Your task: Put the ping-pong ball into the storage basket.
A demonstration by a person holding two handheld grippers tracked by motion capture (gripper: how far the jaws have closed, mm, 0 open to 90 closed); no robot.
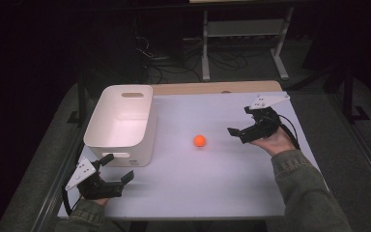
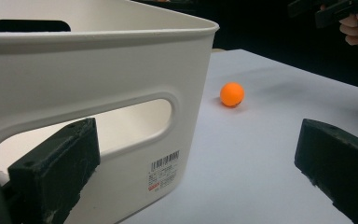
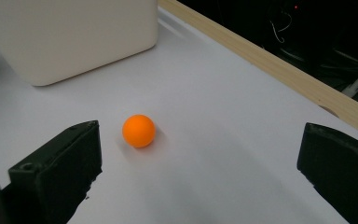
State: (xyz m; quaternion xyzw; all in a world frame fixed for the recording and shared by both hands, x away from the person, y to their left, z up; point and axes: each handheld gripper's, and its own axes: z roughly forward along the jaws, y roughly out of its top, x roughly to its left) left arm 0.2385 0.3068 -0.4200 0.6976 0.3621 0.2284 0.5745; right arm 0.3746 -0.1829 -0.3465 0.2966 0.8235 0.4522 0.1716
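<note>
The left gripper [image 1: 117,168] sat at the near left, jaws wide and empty, just beside the white bin [image 1: 121,123]. The orange ball [image 1: 199,140] lay mid-desk [image 1: 193,188]. The right gripper [image 1: 239,122], jaws wide, likely should straddle it squarely, closing gently lest it roll.

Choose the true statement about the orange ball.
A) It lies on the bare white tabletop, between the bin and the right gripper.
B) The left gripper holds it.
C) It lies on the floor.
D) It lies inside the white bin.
A: the orange ball rests on the white tabletop, with the white bin on one side and the open right gripper on the other.
</note>
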